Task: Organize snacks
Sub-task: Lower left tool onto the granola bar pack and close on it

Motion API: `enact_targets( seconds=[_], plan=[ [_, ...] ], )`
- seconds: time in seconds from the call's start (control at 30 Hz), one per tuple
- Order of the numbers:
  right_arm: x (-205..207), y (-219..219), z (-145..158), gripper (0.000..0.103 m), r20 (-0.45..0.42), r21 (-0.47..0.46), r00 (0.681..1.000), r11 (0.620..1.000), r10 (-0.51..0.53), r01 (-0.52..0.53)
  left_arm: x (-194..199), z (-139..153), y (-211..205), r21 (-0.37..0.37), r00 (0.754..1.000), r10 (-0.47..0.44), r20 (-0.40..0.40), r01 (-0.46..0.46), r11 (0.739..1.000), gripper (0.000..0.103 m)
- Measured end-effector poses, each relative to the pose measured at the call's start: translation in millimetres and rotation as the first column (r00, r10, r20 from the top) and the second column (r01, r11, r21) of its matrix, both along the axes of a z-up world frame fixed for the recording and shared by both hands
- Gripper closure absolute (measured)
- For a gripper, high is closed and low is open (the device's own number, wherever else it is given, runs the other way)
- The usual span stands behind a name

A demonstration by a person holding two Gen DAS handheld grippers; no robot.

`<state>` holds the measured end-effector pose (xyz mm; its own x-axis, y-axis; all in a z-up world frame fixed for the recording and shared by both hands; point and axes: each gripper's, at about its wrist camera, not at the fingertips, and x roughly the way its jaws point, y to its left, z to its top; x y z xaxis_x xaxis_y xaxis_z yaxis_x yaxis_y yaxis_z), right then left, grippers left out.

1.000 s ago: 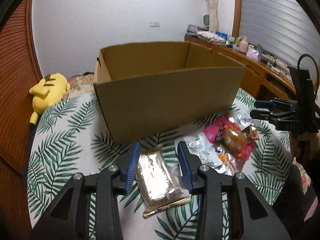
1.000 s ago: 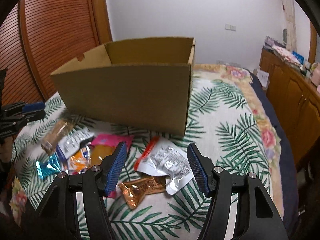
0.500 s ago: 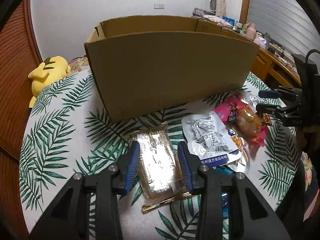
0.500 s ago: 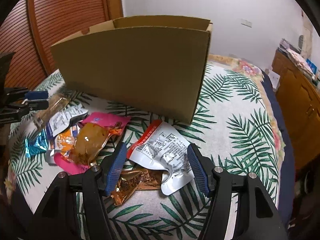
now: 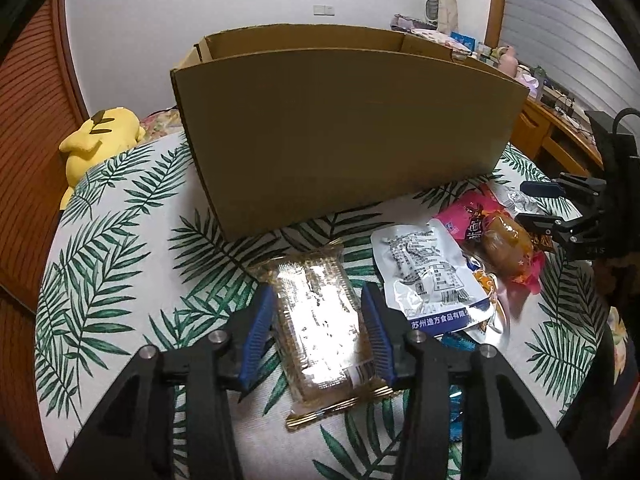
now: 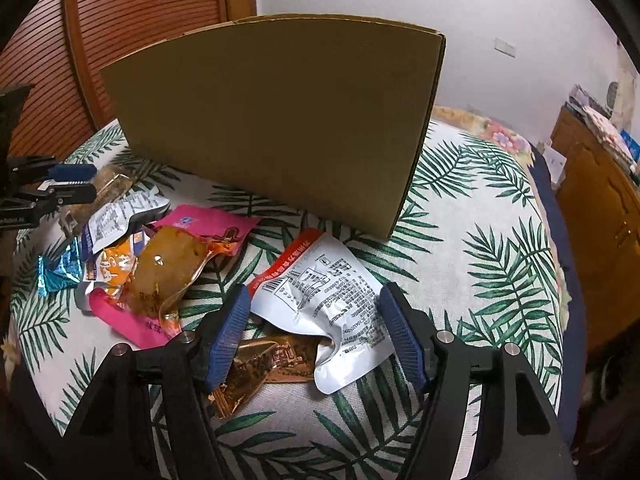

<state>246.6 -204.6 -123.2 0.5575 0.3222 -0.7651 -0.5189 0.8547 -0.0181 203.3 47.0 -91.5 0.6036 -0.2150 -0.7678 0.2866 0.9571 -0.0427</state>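
Left wrist view looks down on the left gripper (image 5: 320, 328), its jaws spread and just widened, with a clear packet of golden biscuit (image 5: 320, 328) lying flat between the blue pads (image 5: 258, 332); whether the pads touch the wrapper I cannot tell. The packet lies on a leaf-print cloth (image 5: 120, 260), close in front of an open cardboard box (image 5: 344, 132) whose tall front wall blocks most of the interior. Just right of the packet lies a white pouch with a blue band (image 5: 428, 276), and beyond it a pink wrapper (image 5: 468, 216) with an amber pouch (image 5: 506, 240) on top. The right gripper (image 5: 536, 204) hovers at the far right above those snacks. A yellow plush toy (image 5: 100, 140) sits at the left edge, and a wooden dresser (image 5: 556, 140) stands behind on the right.

Right wrist view shows what the first hides: the right gripper (image 6: 316, 332) with jaws spread and just widened, straddling a white pouch with a red edge (image 6: 320, 288) that overlaps a gold-brown wrapper (image 6: 260, 364); the pads are not pressing on the pouch. To the left are a blue foil sweet (image 6: 56, 268), an orange packet (image 6: 112, 264) and the pink wrapper (image 6: 208, 224). Only this view shows the box's right corner (image 6: 436, 120) and the slatted wooden doors (image 6: 132, 20).
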Motion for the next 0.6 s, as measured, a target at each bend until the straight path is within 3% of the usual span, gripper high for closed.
enact_targets(
  seconds=[0.1, 0.6],
  plan=[
    [3, -1, -3, 0.026, -0.019, -0.004, 1.0, 1.0, -0.021, 0.021, 3, -7, -2, 0.001, 1.0, 0.009, -0.029, -0.009, 1.0, 0.052],
    [6, 3, -5, 0.024, -0.016, -0.021, 1.0, 1.0, -0.02, 0.02, 11, -17, -9, 0.064, 0.989, 0.127, -0.072, -0.123, 0.99, 0.036]
  ],
)
